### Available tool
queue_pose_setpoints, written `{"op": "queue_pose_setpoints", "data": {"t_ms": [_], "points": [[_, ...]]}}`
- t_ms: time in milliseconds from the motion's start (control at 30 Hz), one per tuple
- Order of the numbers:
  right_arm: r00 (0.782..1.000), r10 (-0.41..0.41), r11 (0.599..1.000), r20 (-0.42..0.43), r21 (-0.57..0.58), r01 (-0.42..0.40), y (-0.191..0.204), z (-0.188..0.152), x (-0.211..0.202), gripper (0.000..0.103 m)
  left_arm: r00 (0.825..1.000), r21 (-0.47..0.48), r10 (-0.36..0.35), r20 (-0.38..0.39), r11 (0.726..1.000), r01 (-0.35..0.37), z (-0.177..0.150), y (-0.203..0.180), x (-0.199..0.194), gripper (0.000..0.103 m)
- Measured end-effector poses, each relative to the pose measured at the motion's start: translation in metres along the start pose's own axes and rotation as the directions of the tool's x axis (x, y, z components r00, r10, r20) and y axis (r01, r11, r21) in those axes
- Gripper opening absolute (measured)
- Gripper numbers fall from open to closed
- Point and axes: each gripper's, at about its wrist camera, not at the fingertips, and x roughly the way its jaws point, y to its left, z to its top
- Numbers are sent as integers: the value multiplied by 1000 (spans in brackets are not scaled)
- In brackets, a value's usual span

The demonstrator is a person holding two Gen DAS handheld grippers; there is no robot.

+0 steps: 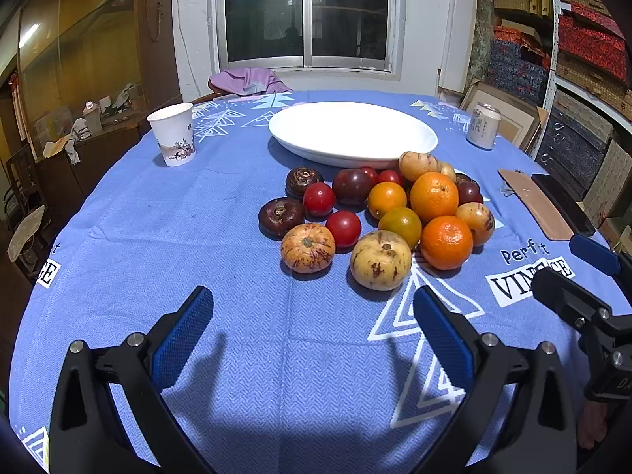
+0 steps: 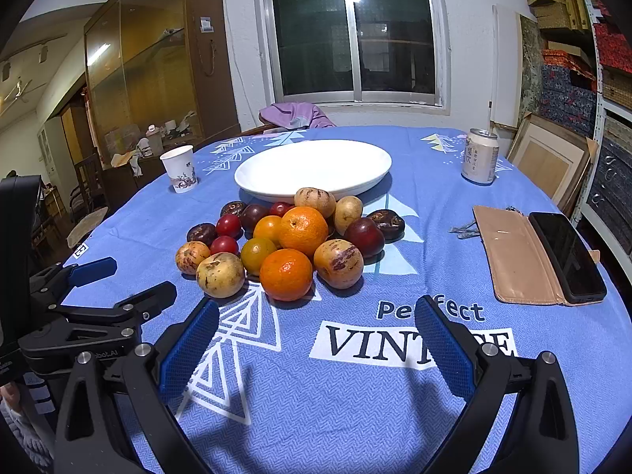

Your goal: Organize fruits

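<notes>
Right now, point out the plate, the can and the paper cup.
plate [image 2: 276, 166]: right wrist view, bare inner surface.
can [image 2: 480, 158]: right wrist view, middle of its side.
paper cup [image 1: 173, 134]: left wrist view, middle of its side.

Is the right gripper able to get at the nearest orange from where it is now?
Probably yes. The right gripper is open, and only bare tablecloth lies between it and the nearest orange, which sits at the pile's front edge.

My table [image 2: 316, 395] wears a blue patterned cloth. On it I see a white oval plate [image 2: 252, 175], a heap of mixed fruits [image 2: 292, 237], a printed paper cup [image 2: 179, 168], a pale drink can [image 2: 480, 156] and a black phone in a tan folio case [image 2: 541, 256].
</notes>
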Motion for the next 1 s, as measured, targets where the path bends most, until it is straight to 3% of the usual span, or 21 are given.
{"op": "queue_pose_setpoints", "data": {"t_ms": [600,800,867,933,1000], "points": [[1000,20,1000,-15,13,-20,-1,1,2,100,1000,-10,-12,-19,1000,12,-3,0,3,99],[992,125,989,-12,81,-124,-12,0,5,100,997,-46,-57,-51,997,54,-2,8,10,99],[987,154,984,36,81,-157,-15,-1,0,100,993,-60,-106,-55,993,103,-3,11,11,99],[969,227,966,92,106,-237,-22,-2,-7,100,986,-92,-159,-56,984,153,-3,16,14,99],[953,289,942,88,154,-300,-32,0,-5,100,981,-131,-184,-54,976,176,-1,21,17,99]]}}
